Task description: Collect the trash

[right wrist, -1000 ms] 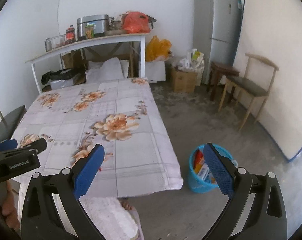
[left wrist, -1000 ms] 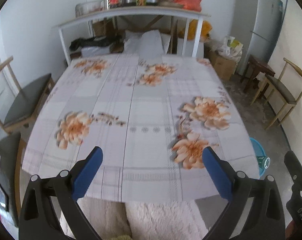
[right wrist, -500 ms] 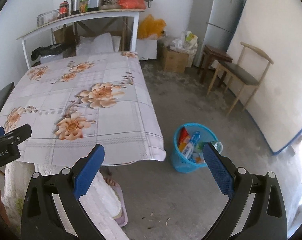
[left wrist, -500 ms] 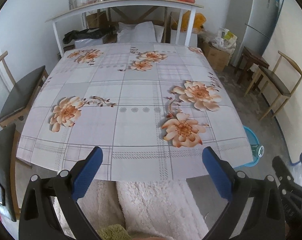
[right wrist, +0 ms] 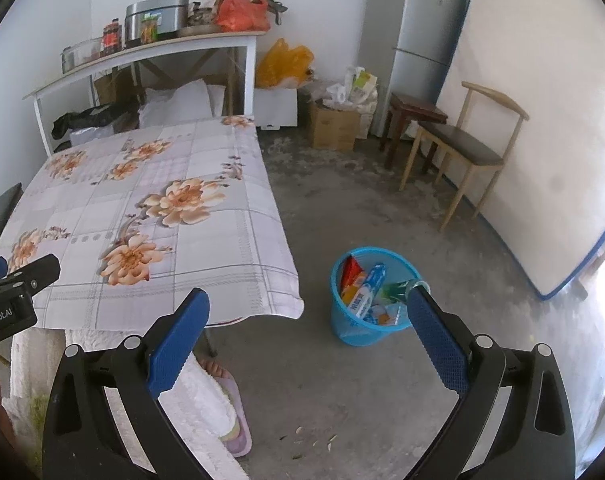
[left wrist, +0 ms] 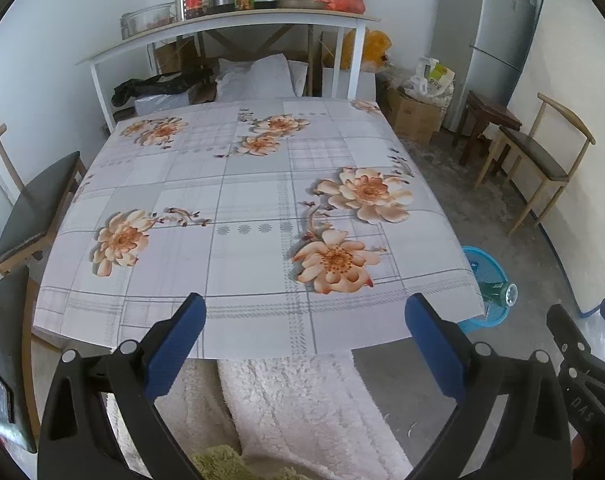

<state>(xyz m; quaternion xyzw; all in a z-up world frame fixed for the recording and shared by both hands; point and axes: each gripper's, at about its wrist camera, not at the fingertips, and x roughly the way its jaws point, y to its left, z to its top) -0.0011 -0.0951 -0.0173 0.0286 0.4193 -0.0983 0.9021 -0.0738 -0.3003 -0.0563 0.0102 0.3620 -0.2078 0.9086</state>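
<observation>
A blue plastic bin (right wrist: 358, 332) stands on the concrete floor to the right of the table. It holds several wrappers and a green bottle (right wrist: 396, 290) that leans on its rim. The left wrist view shows the same bin (left wrist: 482, 268) and bottle (left wrist: 496, 294) past the table's right corner. The table (left wrist: 242, 184) wears a flowered cloth with nothing on it. My left gripper (left wrist: 304, 340) is open over the table's near edge, nothing between its fingers. My right gripper (right wrist: 308, 332) is open above the floor, near the bin, also empty.
A wooden chair (right wrist: 460, 152) and a dark stool (right wrist: 412, 114) stand at the right by a leaning mattress (right wrist: 542, 128). A fridge (right wrist: 418, 28) and a cardboard box (right wrist: 332, 128) sit at the back. A cluttered white shelf (left wrist: 230, 20) is behind the table. Another chair (left wrist: 30, 204) is left.
Both grippers pulled back from the table and then steadied. The right view swung toward the floor, bringing the bin closer. Both stayed open and empty.
</observation>
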